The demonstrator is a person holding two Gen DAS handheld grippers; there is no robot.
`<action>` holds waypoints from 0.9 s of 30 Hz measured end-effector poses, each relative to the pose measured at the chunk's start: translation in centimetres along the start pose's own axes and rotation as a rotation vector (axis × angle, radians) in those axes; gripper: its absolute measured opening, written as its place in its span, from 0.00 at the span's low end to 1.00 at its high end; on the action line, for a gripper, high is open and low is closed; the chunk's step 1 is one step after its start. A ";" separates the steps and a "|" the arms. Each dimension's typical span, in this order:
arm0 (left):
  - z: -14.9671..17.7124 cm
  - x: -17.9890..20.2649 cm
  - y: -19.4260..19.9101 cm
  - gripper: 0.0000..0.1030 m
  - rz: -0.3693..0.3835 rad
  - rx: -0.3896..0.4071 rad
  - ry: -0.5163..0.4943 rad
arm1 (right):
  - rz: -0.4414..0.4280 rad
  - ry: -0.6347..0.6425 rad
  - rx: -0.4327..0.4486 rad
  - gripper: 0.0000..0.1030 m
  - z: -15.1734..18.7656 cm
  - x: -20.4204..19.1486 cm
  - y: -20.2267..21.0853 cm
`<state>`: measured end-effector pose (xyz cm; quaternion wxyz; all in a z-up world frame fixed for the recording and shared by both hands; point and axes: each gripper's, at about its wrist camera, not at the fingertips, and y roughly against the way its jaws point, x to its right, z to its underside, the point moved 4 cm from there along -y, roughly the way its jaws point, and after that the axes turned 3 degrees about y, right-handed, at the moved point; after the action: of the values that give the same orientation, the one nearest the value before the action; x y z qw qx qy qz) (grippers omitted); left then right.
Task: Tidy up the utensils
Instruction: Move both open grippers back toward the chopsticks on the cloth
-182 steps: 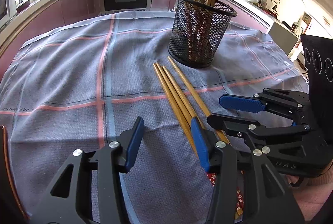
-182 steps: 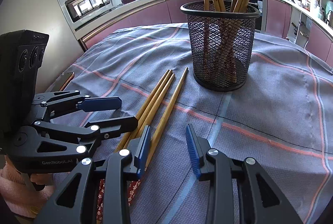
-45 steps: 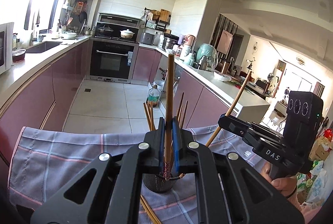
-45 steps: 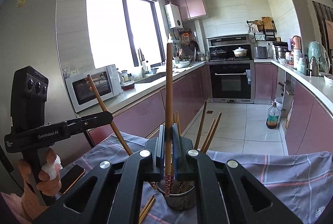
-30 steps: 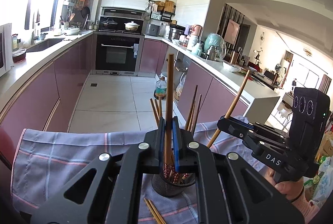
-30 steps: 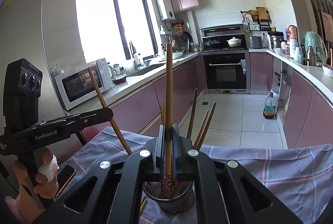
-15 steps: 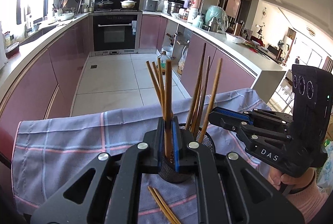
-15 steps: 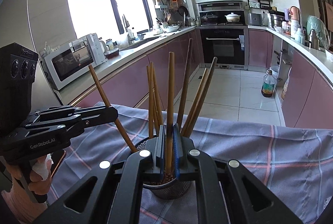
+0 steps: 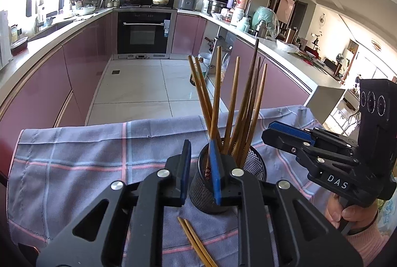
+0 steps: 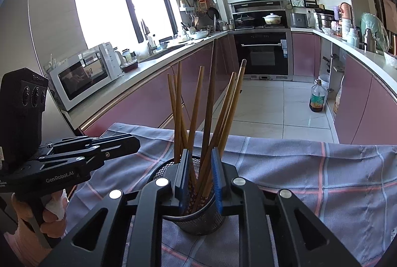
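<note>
Two handheld grippers hover over a black mesh cup point(image 9: 250, 162) of wooden chopsticks point(image 9: 232, 103) standing on a table covered by a grey-blue checked cloth point(image 9: 74, 157) in a kitchen. The chopsticks stand upright and fan outward above the cup's rim.

In the left wrist view, the left gripper point(image 9: 200, 170) has its blue-padded jaws parted with nothing between them, the cup showing through the gap and partly behind the right-hand pad. Only this view shows two more chopsticks point(image 9: 196, 242) lying loose on the cloth in front of the cup, close to the camera. The right gripper point(image 9: 285, 134) appears at the right edge, seen side-on, held by a hand in a pink sleeve point(image 9: 347, 214); from this angle its jaw gap cannot be judged.

In the right wrist view, the right gripper point(image 10: 200, 175) has its jaws moderately apart, framing the cup point(image 10: 196, 214) and the lower chopstick shafts point(image 10: 208, 118) without gripping any. The left gripper point(image 10: 129, 140) reaches in from the left, held by a hand point(image 10: 53, 214). Only this view shows a white microwave point(image 10: 82, 78) on the counter under the window
</note>
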<state>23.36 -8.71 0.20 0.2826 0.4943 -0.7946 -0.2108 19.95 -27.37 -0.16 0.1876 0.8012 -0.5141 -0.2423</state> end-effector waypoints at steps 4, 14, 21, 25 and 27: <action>0.8 -0.5 1.0 0.22 -0.013 0.022 0.010 | -0.016 0.016 0.011 0.22 0.4 -0.8 0.8; 5.1 -2.5 3.3 0.41 -0.091 0.038 0.008 | -0.109 0.092 -0.019 0.36 3.2 -4.5 2.4; 9.5 -4.6 3.0 0.43 -0.099 -0.033 0.053 | -0.162 0.148 -0.179 0.37 8.6 -7.8 0.1; 11.3 -5.4 2.8 0.43 -0.107 -0.064 0.078 | -0.165 0.139 -0.267 0.37 11.3 -8.5 -1.5; 12.1 -5.8 2.6 0.43 -0.106 -0.078 0.089 | -0.160 0.136 -0.289 0.37 12.0 -8.7 -1.9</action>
<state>15.71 -1.65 -8.71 0.3252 0.5332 -0.7451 -0.2339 11.29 -19.29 -9.31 0.3153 0.8188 -0.3944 -0.2731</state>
